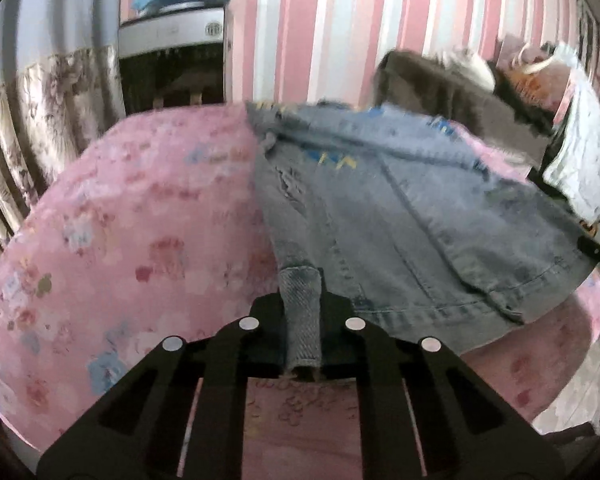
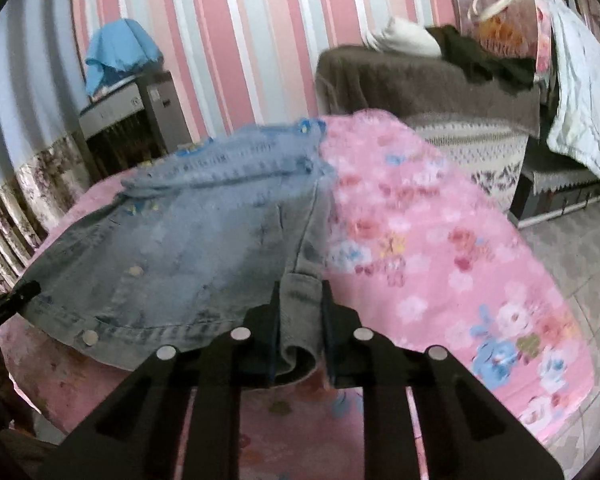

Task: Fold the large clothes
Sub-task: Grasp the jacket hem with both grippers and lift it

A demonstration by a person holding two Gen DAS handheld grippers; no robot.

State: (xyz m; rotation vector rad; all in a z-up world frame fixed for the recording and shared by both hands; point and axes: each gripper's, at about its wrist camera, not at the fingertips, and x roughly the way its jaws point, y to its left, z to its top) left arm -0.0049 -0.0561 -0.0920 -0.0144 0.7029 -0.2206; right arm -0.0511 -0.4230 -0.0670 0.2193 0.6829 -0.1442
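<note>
A faded blue denim jacket with yellow and blue stitching (image 1: pixel 400 216) lies spread on the pink flower-printed cloth (image 1: pixel 120 220) that covers the table, its collar end toward the pink striped wall. This looks like the start of a fold: both near corners of the hem are gripped and seem ready to be lifted. The next move, I would judge, calls for carrying the two corners together over the body toward the collar, level with each other so the edge stays straight. The left gripper (image 1: pixel 302 320) is clenched tight on a bunched strip of hem. The right gripper (image 2: pixel 300 320) is likewise pinched on the other corner, denim filling the narrow gap between its jaws.
</note>
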